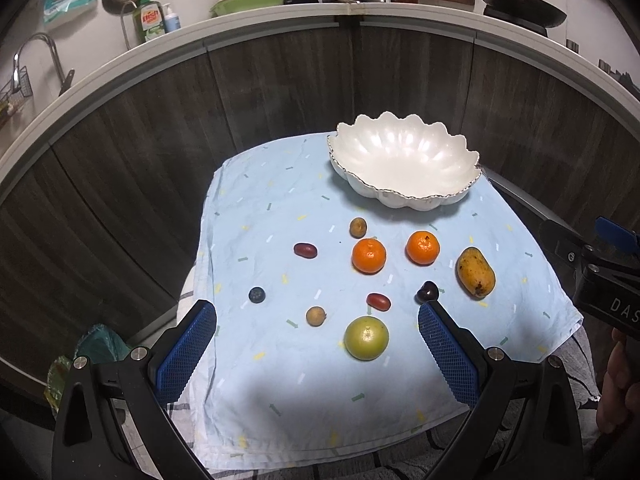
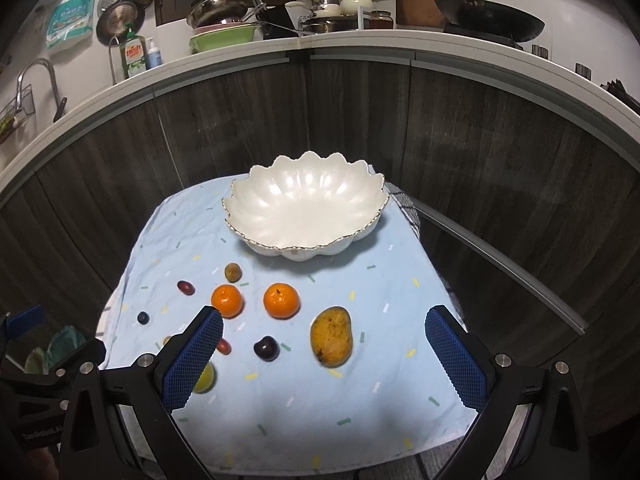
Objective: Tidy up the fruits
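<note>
A white scalloped bowl [image 1: 404,160] [image 2: 304,208] stands empty at the far side of a light blue cloth [image 1: 280,380]. In front of it lie two mandarins [image 1: 369,255] [image 1: 423,247], a yellow mango [image 1: 475,272] [image 2: 331,336], a green round fruit [image 1: 366,337], a dark cherry [image 1: 426,292] [image 2: 266,348], two red grapes [image 1: 305,249] [image 1: 378,301], a blueberry [image 1: 257,295] and two small brown fruits [image 1: 358,227] [image 1: 315,315]. My left gripper [image 1: 318,312] is open above the near fruits. My right gripper [image 2: 324,318] is open, with the mango between its fingers in view.
The cloth covers a small table [image 2: 424,216] in front of dark wood cabinets [image 1: 280,80]. A kitchen counter [image 2: 320,40] with pots, a wok [image 2: 488,16], dish soap [image 1: 150,20] and a sink tap [image 1: 40,48] runs behind. The right gripper shows at the left view's right edge [image 1: 600,272].
</note>
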`<state>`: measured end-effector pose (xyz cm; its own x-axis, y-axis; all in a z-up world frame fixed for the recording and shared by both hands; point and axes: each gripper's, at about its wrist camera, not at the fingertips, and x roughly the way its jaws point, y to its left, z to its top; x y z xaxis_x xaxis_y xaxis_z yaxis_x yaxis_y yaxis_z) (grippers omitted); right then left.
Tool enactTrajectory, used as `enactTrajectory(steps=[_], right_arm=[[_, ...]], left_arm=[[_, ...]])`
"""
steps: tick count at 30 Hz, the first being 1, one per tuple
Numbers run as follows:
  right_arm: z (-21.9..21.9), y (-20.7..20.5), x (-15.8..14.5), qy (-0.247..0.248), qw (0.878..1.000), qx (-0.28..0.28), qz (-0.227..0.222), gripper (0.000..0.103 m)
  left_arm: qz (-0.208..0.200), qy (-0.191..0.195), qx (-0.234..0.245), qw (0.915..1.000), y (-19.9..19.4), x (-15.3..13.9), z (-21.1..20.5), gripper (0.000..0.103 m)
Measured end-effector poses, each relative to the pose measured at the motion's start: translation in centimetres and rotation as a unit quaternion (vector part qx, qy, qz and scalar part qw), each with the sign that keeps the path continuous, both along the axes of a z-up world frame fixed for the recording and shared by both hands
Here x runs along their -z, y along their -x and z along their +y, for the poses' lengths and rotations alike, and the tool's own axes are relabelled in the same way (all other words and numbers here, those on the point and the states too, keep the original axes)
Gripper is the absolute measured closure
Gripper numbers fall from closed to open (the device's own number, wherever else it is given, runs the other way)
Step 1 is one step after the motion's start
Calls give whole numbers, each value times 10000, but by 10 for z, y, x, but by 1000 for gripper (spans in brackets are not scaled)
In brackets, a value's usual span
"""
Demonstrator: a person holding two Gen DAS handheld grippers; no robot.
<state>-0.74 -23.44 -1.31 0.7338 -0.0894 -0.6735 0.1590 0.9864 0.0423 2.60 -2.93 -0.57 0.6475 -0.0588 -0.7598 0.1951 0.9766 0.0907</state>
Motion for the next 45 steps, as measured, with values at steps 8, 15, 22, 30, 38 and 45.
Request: enactTrajectory(steps=[8, 15, 22, 30, 38, 45], right_arm=[[-7, -15, 16, 16, 9999, 9, 99, 0], [-15, -27, 33, 53, 9997, 58, 220, 1], [-14, -39, 46, 103, 9995, -56, 299, 2], [-14, -53, 63, 183, 9989, -91, 416, 2], [-18, -65, 86, 143, 9977, -104, 657, 8], [-17, -72, 104, 119, 9964, -158, 822, 8]], left_arm=[[31, -14, 180, 9998, -15, 15, -12, 0], [224, 97, 310, 9992, -23, 31, -21, 5], [261, 89, 301, 9992, -35, 43, -26, 8], [512, 0, 488, 9975, -46, 65, -32, 10], [863, -98, 517, 9949, -51, 91, -36, 15], [1153, -93, 593, 9915, -51, 116, -38, 21]])
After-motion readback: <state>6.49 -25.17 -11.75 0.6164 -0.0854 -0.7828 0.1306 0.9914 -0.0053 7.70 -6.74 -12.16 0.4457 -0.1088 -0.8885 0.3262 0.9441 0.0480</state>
